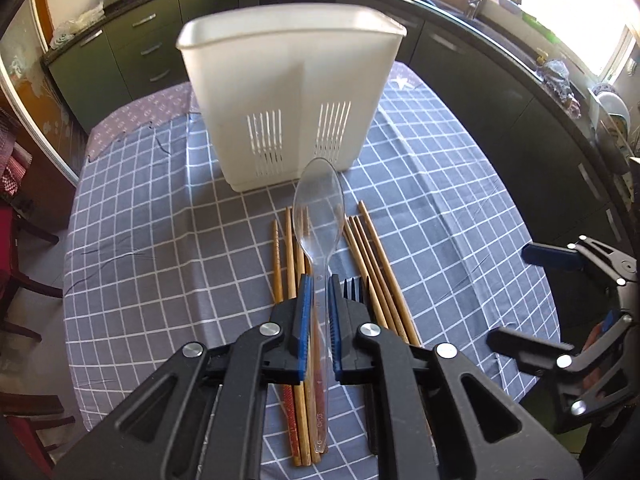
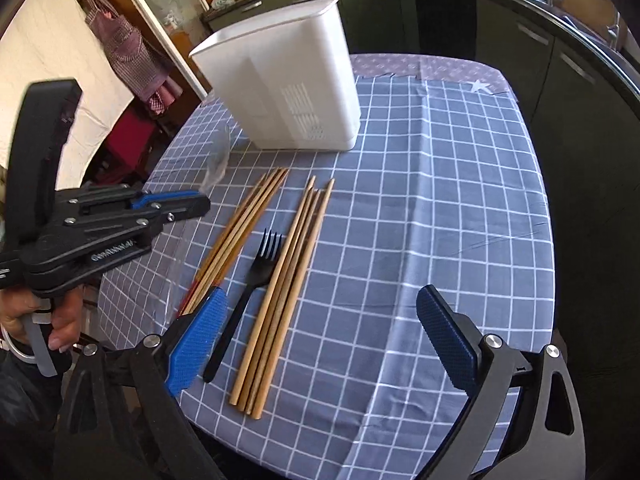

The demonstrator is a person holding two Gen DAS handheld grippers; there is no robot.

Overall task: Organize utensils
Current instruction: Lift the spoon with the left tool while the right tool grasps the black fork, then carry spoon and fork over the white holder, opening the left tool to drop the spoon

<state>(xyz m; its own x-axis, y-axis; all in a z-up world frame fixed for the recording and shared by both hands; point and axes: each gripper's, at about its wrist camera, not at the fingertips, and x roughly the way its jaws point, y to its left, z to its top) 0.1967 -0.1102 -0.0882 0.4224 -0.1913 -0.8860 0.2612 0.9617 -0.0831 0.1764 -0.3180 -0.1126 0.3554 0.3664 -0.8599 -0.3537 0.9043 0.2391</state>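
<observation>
Left wrist view: left gripper (image 1: pixel 318 312) clamped on handle of clear plastic spoon (image 1: pixel 319 216), bowl pointing forward toward white utensil holder (image 1: pixel 290 96), which stands upright on checked tablecloth (image 1: pixel 160 240). Beneath spoon, two groups of wooden chopsticks (image 1: pixel 376 268) flat on cloth, black fork (image 1: pixel 353 290) between them, mostly hidden behind right finger. Right gripper (image 1: pixel 536 296) at far right edge, jaws spread wide. Right wrist view: right gripper (image 2: pixel 320 340) released, blue pads well apart, nothing between them. Fork (image 2: pixel 250 292) and chopsticks (image 2: pixel 288 288) on cloth just ahead. Holder (image 2: pixel 280 76) beyond. Left gripper (image 2: pixel 192 200) at left, spoon (image 2: pixel 218 160) faintly visible at its tip.
</observation>
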